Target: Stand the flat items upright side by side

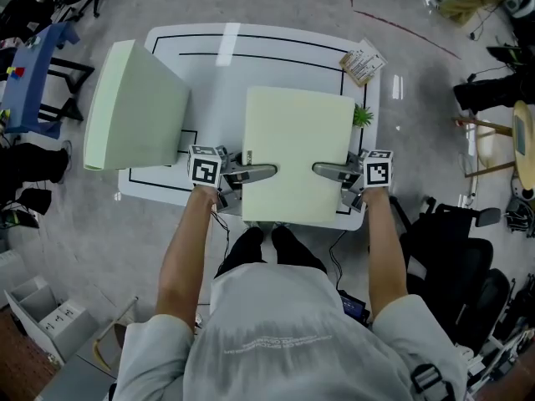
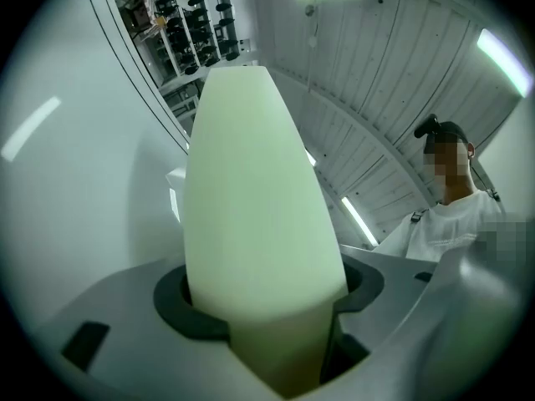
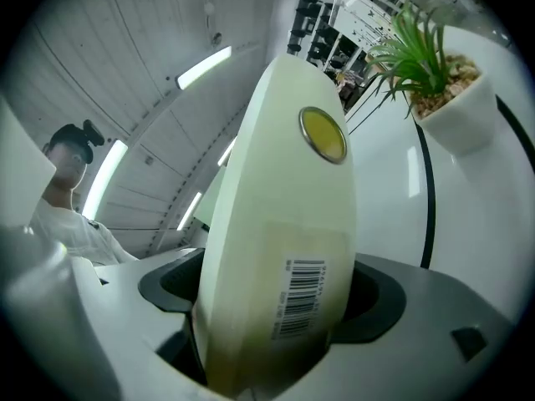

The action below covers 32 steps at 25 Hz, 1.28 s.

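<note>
Right, head view: left gripper [image 1: 255, 174] and right gripper [image 1: 330, 170] pinch the box [image 1: 297, 144] by opposite edges over the table [image 1: 276, 57]; second box [image 1: 138, 107] looks upright at left. Left gripper view: jaws clamp the box edge. Right gripper view: same, by the barcode [image 3: 301, 299]. Tip evenly, land beside second box.

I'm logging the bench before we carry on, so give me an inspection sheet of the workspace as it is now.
Surface: white table with black outline marks.
Job's things: held panel, pale green, gripped at both side edges over the table's near half; second panel stands at the table's left edge.
Clutter: small potted plant and a leaflet toward the far right corner.
Grippers: left gripper and right gripper are both closed on the held panel.
Cables: thin cable hangs below the table's near edge.
Surroundings: black chair at right, blue table at left, grey floor.
</note>
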Each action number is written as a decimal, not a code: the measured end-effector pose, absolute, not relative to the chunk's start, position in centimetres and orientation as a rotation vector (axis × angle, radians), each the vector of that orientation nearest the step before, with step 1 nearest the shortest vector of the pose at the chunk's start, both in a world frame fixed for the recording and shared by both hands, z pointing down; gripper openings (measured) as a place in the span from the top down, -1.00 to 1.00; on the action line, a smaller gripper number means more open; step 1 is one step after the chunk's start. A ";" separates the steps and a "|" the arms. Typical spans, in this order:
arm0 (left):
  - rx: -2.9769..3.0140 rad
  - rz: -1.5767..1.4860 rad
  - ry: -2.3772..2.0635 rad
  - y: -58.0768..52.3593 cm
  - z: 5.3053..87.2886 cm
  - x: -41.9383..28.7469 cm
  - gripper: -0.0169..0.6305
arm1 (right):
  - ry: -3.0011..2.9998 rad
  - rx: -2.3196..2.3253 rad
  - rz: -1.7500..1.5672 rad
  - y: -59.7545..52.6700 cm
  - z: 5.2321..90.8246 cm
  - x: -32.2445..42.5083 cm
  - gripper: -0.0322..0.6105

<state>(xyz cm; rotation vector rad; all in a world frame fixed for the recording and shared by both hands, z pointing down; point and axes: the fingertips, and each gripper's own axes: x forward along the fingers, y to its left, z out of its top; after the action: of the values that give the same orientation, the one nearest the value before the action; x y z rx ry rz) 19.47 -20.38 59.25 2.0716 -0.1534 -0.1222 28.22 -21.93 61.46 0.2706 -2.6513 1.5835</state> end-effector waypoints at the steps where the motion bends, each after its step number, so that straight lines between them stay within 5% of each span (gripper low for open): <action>1: 2.077 -0.120 -0.145 -20.3 59.3 19.5 -0.07 | -2.653 0.267 1.584 -21.8 61.5 28.2 -0.49; 32: 2.479 -0.070 -0.232 -24.4 46.9 19.4 -0.20 | -2.966 0.741 1.127 -22.8 44.1 32.4 -0.18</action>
<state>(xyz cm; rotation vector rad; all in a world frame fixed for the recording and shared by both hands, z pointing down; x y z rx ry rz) 19.37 -24.43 46.85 2.4787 -0.2320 -0.0703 32.37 -22.77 44.09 0.7406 -2.9662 1.1270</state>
